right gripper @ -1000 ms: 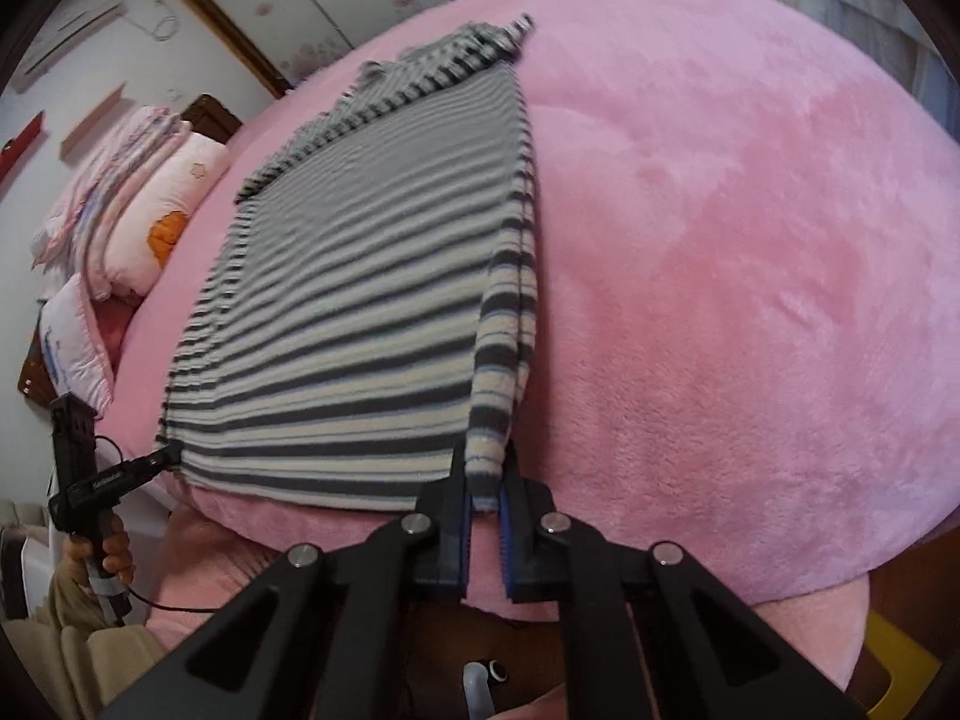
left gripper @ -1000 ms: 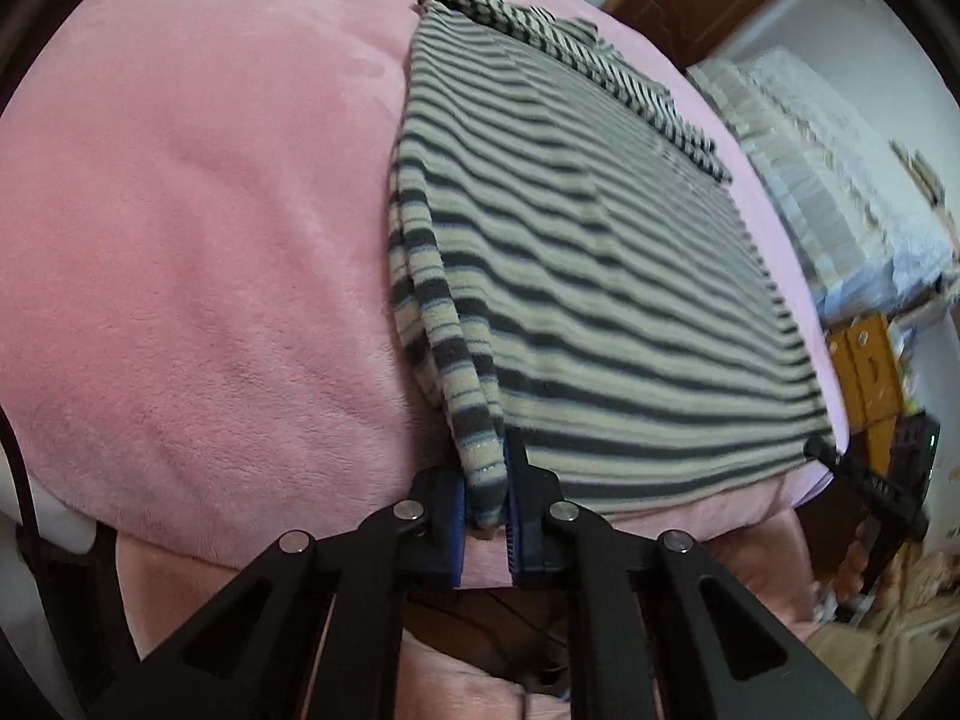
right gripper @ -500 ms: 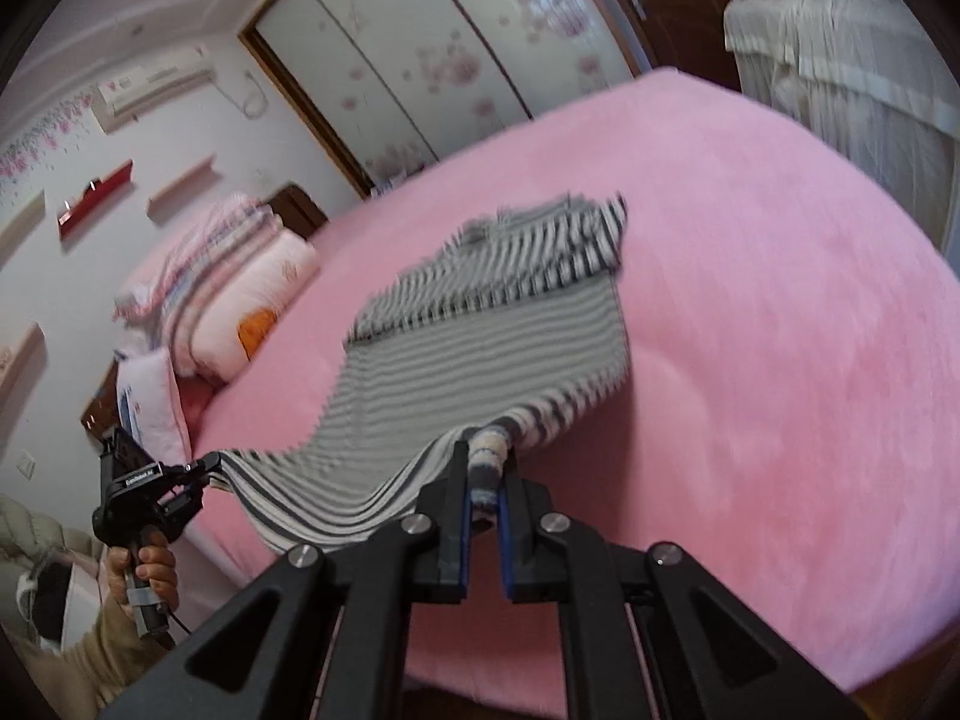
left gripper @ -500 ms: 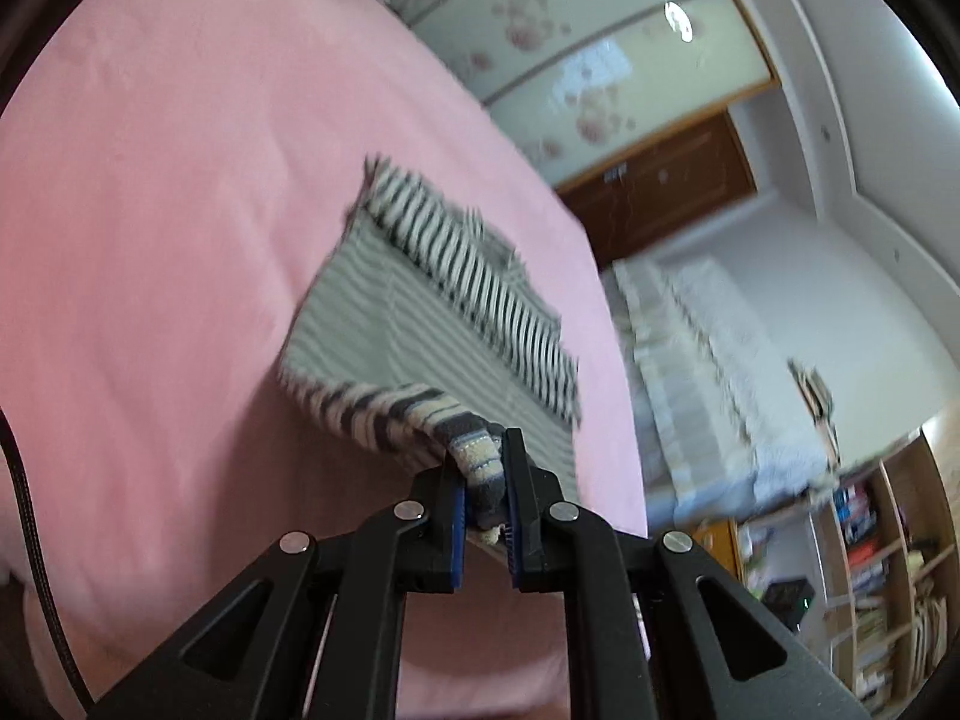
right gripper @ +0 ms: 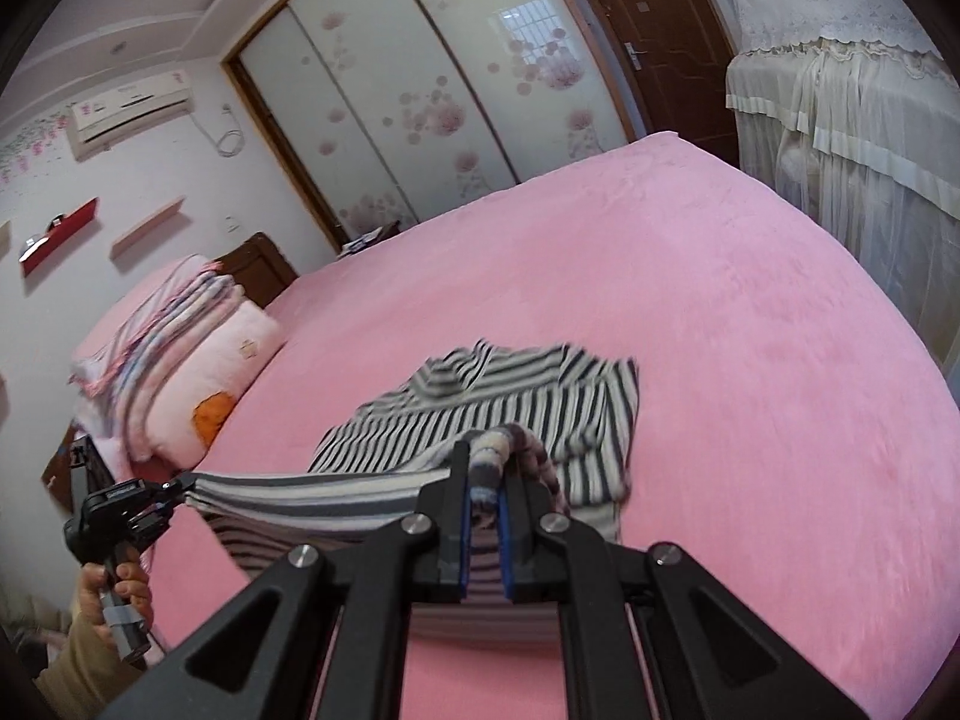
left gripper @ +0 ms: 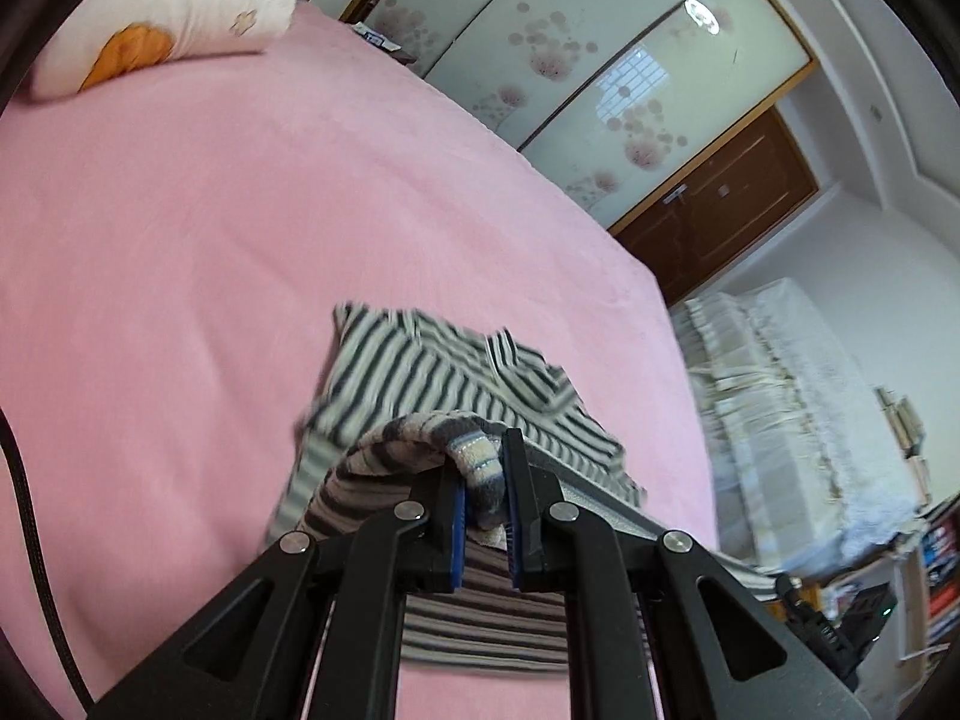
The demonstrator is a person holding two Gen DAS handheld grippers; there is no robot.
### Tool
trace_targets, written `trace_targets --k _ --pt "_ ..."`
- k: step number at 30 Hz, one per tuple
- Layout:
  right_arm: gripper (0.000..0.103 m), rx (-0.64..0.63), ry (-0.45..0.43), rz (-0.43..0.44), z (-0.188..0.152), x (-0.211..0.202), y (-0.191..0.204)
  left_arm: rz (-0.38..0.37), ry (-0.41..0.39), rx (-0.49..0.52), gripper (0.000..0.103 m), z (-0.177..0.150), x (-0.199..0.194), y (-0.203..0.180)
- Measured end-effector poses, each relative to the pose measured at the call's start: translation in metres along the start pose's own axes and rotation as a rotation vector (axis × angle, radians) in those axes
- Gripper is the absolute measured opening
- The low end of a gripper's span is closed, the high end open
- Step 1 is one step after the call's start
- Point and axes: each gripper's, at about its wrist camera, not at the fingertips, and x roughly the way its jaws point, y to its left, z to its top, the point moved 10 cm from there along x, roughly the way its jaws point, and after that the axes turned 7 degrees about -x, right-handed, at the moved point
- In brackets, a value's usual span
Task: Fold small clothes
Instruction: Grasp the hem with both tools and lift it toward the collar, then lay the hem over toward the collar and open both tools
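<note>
One bed point(right gripper: 750, 312), pink plush cover, fills most of both views. One striped sweater point(right gripper: 528, 396) lies on it, centre of frame, collar end away from the cameras. The near hem is lifted clear of the bed and stretched in a taut band across the lower part of the frame.

Left tongs point(left gripper: 486, 510): clamped on one hem corner, striped fabric bunched between the blue pads. Right tongs point(right gripper: 485, 516): likewise clamped on the opposite hem corner. In the right view the left tongs appear at lower left, held by one hand point(right gripper: 117, 594), the hem spanning between the two tools.

Step in hand, as judged: bottom-to-top fold, hem carried toward the collar. To do it well:
- keep both corners level and the hem taut, so the fold line runs straight across the stripes;
- land the corners on the shoulders, square with the side edges;
- release only once the cloth rests flat, or the plush may drag it askew.

Count: bed 1; sweater 1; tongs 2; hand visible 1; pillows at upper left of the right view, at least one point(right gripper: 204, 384), with one folded stack of bedding point(right gripper: 162, 324) on top.
</note>
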Motion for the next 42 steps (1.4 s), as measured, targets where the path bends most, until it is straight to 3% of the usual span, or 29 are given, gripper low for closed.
trace_targets --k 5,11,18,23,26,28,34,38,40,42 --pt "0.006 0.051 0.015 -0.058 0.034 0.070 -0.016 0.055 0.005 0.032 0.008 0.041 0.062 -0.012" --pt "0.006 0.096 0.045 -0.113 0.051 0.142 -0.037 0.123 0.020 0.027 0.008 0.068 0.140 -0.007" --pt "0.006 0.160 0.102 -0.164 0.046 0.210 -0.065 0.173 0.039 -0.029 0.009 0.071 0.204 0.018" --pt "0.007 0.236 0.166 -0.190 0.027 0.248 -0.083 0.235 0.100 -0.155 0.012 0.062 0.249 0.053" --pt "0.010 0.286 0.210 -0.210 0.013 0.267 -0.094 0.242 0.078 -0.248 0.031 0.063 0.260 0.068" --pt "0.010 0.313 0.217 -0.207 0.008 0.274 -0.097 0.204 0.037 -0.308 0.047 0.069 0.259 0.070" --pt "0.010 0.377 0.194 -0.172 0.016 0.284 -0.108 0.190 -0.088 -0.302 0.050 0.097 0.251 0.065" --pt "0.011 0.461 0.190 -0.123 0.022 0.290 -0.111 0.225 -0.197 -0.356 0.060 0.121 0.231 0.076" --pt "0.016 0.524 0.198 -0.080 0.021 0.292 -0.113 0.241 -0.197 -0.364 0.060 0.123 0.226 0.080" --pt "0.032 0.588 0.205 -0.043 0.017 0.291 -0.115 0.261 -0.183 -0.340 0.060 0.119 0.223 0.085"
